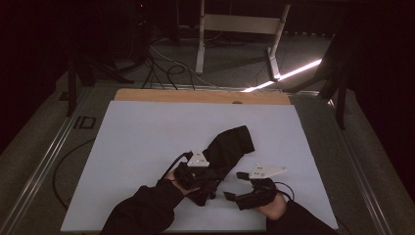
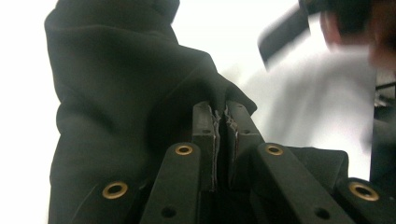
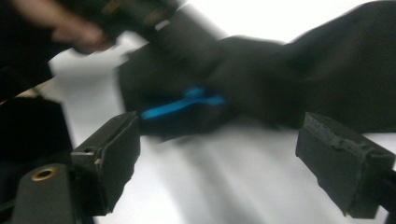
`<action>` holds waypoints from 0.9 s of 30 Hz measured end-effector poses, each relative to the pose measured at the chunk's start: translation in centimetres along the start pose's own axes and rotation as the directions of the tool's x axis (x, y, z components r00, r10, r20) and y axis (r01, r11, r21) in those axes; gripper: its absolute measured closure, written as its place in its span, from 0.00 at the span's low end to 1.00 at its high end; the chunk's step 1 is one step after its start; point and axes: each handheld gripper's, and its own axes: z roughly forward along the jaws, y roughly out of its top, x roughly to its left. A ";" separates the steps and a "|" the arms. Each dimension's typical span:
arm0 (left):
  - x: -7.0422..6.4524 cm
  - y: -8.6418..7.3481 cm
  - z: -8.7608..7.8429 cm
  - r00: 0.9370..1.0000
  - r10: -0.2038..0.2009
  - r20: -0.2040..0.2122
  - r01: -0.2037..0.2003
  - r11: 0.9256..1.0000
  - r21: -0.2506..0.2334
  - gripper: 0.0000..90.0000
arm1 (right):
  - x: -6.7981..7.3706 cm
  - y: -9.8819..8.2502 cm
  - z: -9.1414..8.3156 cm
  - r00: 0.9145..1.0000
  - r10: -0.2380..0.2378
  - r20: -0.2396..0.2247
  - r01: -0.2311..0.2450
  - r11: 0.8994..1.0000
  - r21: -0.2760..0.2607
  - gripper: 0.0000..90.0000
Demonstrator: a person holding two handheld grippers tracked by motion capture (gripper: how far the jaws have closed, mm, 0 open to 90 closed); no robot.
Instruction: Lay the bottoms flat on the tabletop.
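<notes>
Black cloth [image 1: 227, 147], a soft dark fabric piece, matte, thick folds, no print or seam readable. In the high view it lies on the white table sheet [image 1: 142, 142] just below centre, running from its upper end at about 1 o'clock down to its lower end at about 7 o'clock, where it meets the left gripper [image 1: 208, 188].

Left gripper [image 2: 221, 122]: jaws closed almost together, pinching a fold of the cloth [image 2: 121, 93] between the pads; in the left gripper view the fabric bunches up right at the tips and drapes off toward 10 o'clock.

Right gripper [image 1: 236, 185]: jaws wide apart, nothing between them, pads not on anything. It sits at about 3 o'clock from the left gripper, near but apart from the cloth. In the right gripper view [image 3: 217, 140] the cloth [image 3: 336, 70] lies ahead of the spread jaws toward 12 to 2 o'clock.

Hard to read: the right gripper view is motion-blurred. A blue patch [image 3: 182, 105] shows against the dark fabric at about 11 o'clock from the jaws; cannot tell what it is. The cloth's lower end is covered by the left gripper and hand [image 1: 178, 178] in the high view. Far side of the left gripper view is smeared.
</notes>
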 end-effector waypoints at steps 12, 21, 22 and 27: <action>-0.2 0.2 0.1 1.000 -0.019 0.004 0.019 1.000 -0.019 0.94 | 2.8 -0.5 3.2 0.999 -0.041 -0.015 0.042 0.998 0.053 0.45; 0.6 -0.2 0.0 0.997 -0.073 0.015 0.073 0.997 -0.038 0.94 | 1.1 0.0 2.8 0.993 -0.085 0.083 0.075 0.990 0.117 0.98; 0.7 -0.3 -0.1 0.997 -0.079 0.021 0.080 0.996 -0.041 0.94 | 1.1 0.0 2.8 0.993 -0.085 0.083 0.075 0.990 0.117 0.98; 0.9 -0.4 0.0 0.996 -0.086 0.030 0.087 0.995 -0.041 0.94 | 0.8 0.0 1.8 0.992 -0.095 0.079 0.085 0.989 0.121 0.98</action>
